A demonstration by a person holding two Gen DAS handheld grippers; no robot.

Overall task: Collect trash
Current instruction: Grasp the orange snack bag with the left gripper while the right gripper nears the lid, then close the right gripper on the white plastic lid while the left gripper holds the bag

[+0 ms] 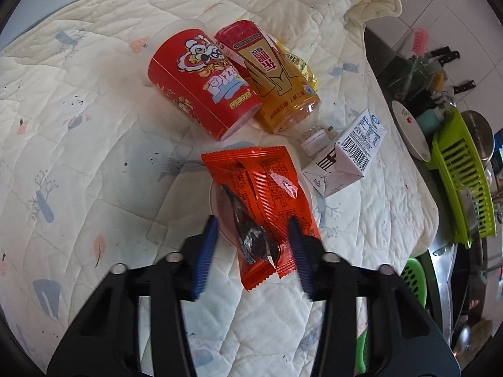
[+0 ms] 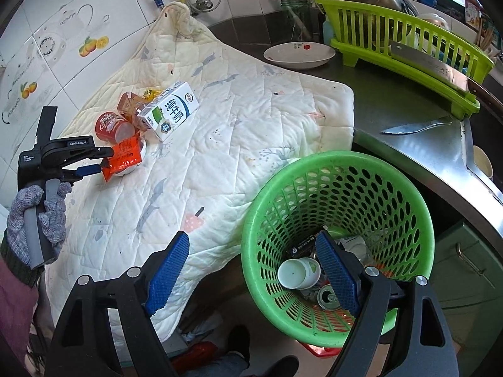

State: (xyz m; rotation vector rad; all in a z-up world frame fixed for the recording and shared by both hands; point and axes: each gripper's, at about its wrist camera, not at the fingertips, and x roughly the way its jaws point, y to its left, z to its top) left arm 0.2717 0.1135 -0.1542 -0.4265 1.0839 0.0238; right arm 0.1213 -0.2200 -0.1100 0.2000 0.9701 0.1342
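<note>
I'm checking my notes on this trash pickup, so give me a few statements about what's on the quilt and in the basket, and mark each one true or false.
1. The left gripper straddles the orange snack wrapper, jaws apart. True.
2. The milk carton is already in the green basket. False: it lies on the quilt.
3. The right gripper holds a paper cup. False: it is open and empty; a white cup lies inside the basket.
4. The red pizza cup lies on its side beside the yellow bottle. True.
</note>
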